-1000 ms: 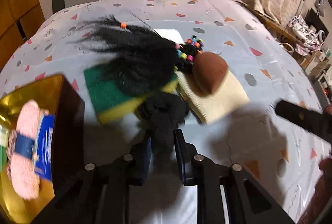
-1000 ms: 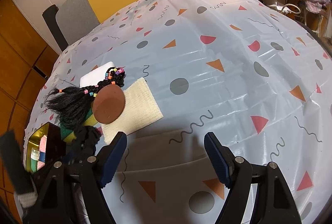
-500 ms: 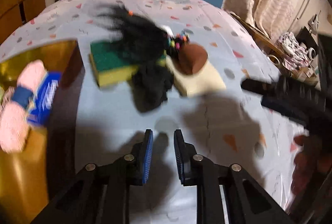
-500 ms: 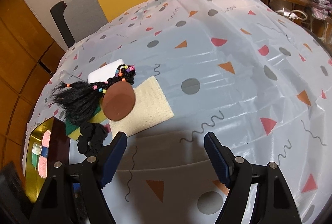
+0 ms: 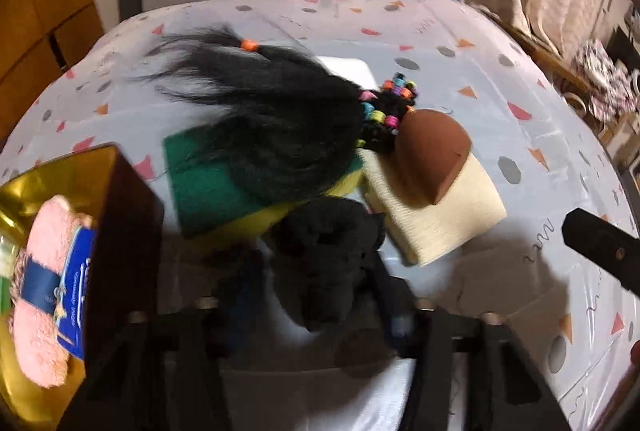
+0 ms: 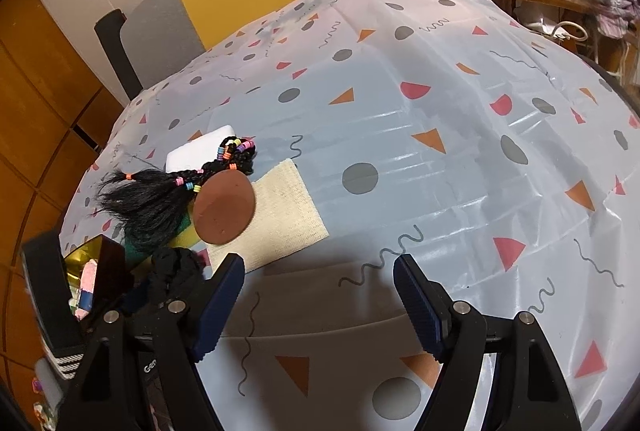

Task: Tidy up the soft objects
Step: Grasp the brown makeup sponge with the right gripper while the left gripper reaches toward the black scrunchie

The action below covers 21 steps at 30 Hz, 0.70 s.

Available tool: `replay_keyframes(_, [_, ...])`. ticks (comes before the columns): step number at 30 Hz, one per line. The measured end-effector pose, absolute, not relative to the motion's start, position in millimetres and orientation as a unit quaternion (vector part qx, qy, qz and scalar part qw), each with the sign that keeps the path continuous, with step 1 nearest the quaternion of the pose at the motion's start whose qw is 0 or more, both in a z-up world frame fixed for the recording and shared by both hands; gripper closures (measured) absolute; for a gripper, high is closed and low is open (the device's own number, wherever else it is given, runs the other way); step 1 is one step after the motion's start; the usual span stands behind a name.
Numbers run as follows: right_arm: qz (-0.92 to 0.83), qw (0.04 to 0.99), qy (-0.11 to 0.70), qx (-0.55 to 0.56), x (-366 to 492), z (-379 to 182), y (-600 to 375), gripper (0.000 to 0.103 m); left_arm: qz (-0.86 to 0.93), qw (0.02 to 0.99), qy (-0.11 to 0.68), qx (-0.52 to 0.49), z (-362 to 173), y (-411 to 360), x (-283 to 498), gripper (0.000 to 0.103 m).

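Table (image 6: pixel 440 151) carried a glossy patterned plastic cover. Gold-lined box (image 5: pixel 120 191) held fluffy pink yarn (image 5: pixel 44 291). Left hand-held gripper (image 5: pixel 316 271), jaws opening, straddled the crinkled black scrunchie (image 5: pixel 324 247) beside the green-and-yellow sponge (image 5: pixel 200 191). Right hand-held gripper (image 6: pixel 320 287) stood wide, empty.

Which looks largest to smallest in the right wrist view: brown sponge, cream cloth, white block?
1. Cream cloth, though partly covered.
2. Brown sponge; close to the cloth, so unsure.
3. White block, mostly hidden by hair.
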State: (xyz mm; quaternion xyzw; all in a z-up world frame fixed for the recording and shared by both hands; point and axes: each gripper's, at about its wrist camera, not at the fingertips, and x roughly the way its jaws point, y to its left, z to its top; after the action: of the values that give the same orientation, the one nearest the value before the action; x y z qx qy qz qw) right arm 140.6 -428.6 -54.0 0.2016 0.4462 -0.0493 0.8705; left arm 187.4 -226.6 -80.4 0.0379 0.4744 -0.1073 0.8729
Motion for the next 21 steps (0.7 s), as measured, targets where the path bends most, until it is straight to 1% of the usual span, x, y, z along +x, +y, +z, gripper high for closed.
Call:
replay_keyframes(1, [-0.049,0.871,0.446,0.202,140.7,-54.0,-428.4,0.025,-0.108,0.875,0.471,0.032,-80.6,-223.4,185.3,0.074])
replay_keyframes(2, [-0.048,0.87,0.446,0.203,140.8,-54.3,-428.4,0.025,-0.11,0.874,0.472,0.027,-80.9,-220.7,183.2,0.075])
replay_keyframes(3, [-0.047,0.87,0.447,0.203,141.0,-54.9,-428.3,0.025,-0.115,0.875,0.469,0.018,-79.8,-216.7,178.7,0.08])
replay_keyframes(4, [-0.047,0.87,0.447,0.204,141.1,-55.2,-428.2,0.025,-0.118,0.875,0.469,0.012,-79.9,-214.4,175.5,0.082])
replay_keyframes(6, [-0.045,0.87,0.447,0.204,141.2,-55.8,-427.8,0.025,-0.122,0.876,0.466,0.001,-80.6,-208.8,164.5,0.083])
replay_keyframes(10, [-0.042,0.872,0.444,0.2,141.1,-55.9,-424.9,0.025,-0.137,0.889,0.437,0.028,-84.6,-212.2,134.0,0.084])
replay_keyframes(14, [-0.029,0.88,0.435,0.189,141.0,-53.9,-416.4,0.025,-0.144,0.894,0.423,0.032,-85.7,-211.9,123.7,0.084])
replay_keyframes(21, [0.006,0.906,0.409,0.111,157.7,-46.2,-378.4,0.026,-0.163,0.896,0.412,0.031,-87.9,-213.0,109.1,0.084])
